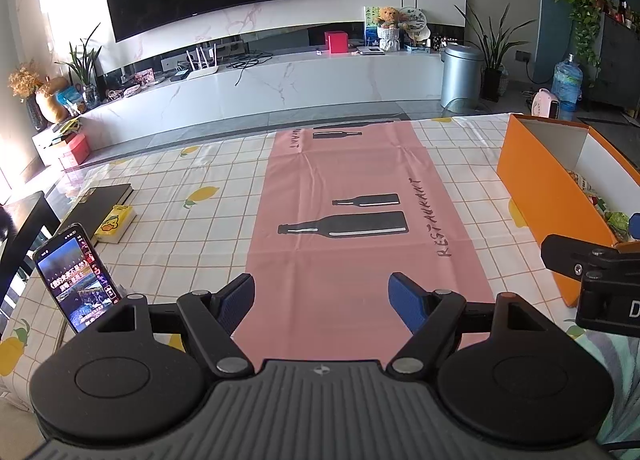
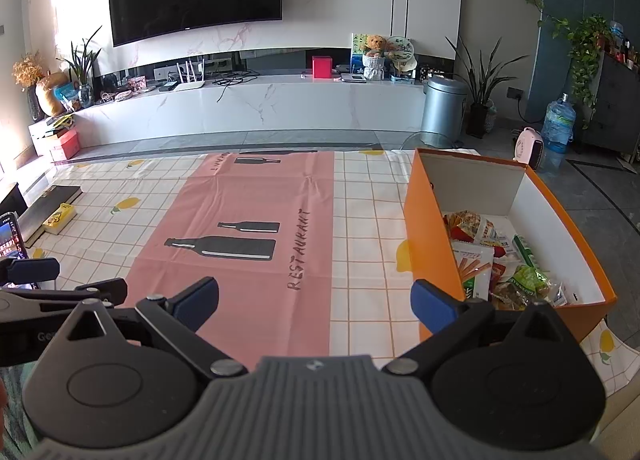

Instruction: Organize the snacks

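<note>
An orange box (image 2: 428,228) with white inner walls stands at the table's right side and holds several snack packets (image 2: 484,256). In the left wrist view the same orange box (image 1: 536,184) shows at the right edge, with packets (image 1: 600,204) partly visible inside. My left gripper (image 1: 322,300) hovers open over the pink mat (image 1: 344,188), nothing between its blue pads. My right gripper (image 2: 316,300) is open too, low over the mat's right edge, its right fingertip beside the box's near left wall. Part of the right gripper (image 1: 596,276) appears in the left wrist view.
A phone (image 1: 76,276) leans upright at the near left of the checked tablecloth (image 1: 192,176). A dark book (image 1: 100,206) and a yellow pack (image 1: 114,224) lie behind it. Beyond the table stand a TV cabinet (image 2: 256,108), a bin (image 2: 444,112) and a water bottle (image 2: 558,132).
</note>
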The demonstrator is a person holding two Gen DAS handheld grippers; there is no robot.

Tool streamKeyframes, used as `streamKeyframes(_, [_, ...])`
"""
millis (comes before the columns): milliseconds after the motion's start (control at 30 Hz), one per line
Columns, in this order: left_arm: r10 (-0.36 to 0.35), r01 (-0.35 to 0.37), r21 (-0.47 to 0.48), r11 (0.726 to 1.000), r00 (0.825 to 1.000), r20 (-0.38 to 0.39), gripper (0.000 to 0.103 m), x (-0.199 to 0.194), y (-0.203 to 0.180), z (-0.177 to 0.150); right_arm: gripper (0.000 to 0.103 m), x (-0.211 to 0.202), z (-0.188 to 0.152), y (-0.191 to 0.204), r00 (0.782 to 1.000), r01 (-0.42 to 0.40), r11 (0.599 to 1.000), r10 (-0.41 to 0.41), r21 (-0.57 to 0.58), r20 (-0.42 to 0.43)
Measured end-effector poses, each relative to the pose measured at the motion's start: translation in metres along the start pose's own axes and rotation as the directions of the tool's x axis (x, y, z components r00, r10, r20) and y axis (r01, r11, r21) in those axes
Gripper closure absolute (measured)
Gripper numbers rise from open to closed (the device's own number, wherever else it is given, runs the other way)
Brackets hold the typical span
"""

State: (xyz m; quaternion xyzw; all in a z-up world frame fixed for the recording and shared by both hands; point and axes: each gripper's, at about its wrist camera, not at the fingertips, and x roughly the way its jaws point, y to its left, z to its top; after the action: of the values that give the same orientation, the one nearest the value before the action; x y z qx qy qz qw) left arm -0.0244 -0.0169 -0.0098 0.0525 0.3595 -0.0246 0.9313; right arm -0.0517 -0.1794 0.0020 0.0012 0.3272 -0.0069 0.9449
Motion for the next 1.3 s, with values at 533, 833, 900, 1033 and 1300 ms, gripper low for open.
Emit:
streamKeyframes(533, [0.001, -0.001, -0.002, 1.0, 1.0, 0.001, 0.014, -0.0011, 0.001, -0.0002, 0.004, -0.0006, 0.0012, -0.0009, 1.0, 0.005, 1.0, -0.005, 0.006, 0.002])
streamKeyframes(833, [0.004, -0.004, -0.011, 1.0, 1.0, 0.004, 0.014, -0.0052, 0.0023, 0.0002, 0.004, -0.0012, 0.0011, -0.0014, 1.0, 0.004, 1.0, -0.004, 0.007, 0.002])
streamKeyframes(900, [0.005, -0.005, -0.01, 1.0, 1.0, 0.003, 0.014, -0.0046, 0.0021, 0.0001, 0.004, -0.0011, 0.0011, -0.0013, 1.0, 0.004, 1.0, -0.004, 0.007, 0.002])
streamKeyframes(1033, [0.005, -0.005, -0.011, 1.0, 1.0, 0.005, 0.014, -0.0055, 0.0019, 0.0009, 0.004, -0.0015, 0.001, -0.0014, 1.0, 0.004, 1.0, -0.004, 0.007, 0.004])
streamKeyframes(1300, [0.004, -0.004, -0.012, 1.0, 1.0, 0.006, 0.014, -0.0064, 0.0019, 0.0017, 0.004, -0.0021, 0.0008, -0.0016, 1.0, 0.005, 1.0, -0.005, 0.008, 0.005])
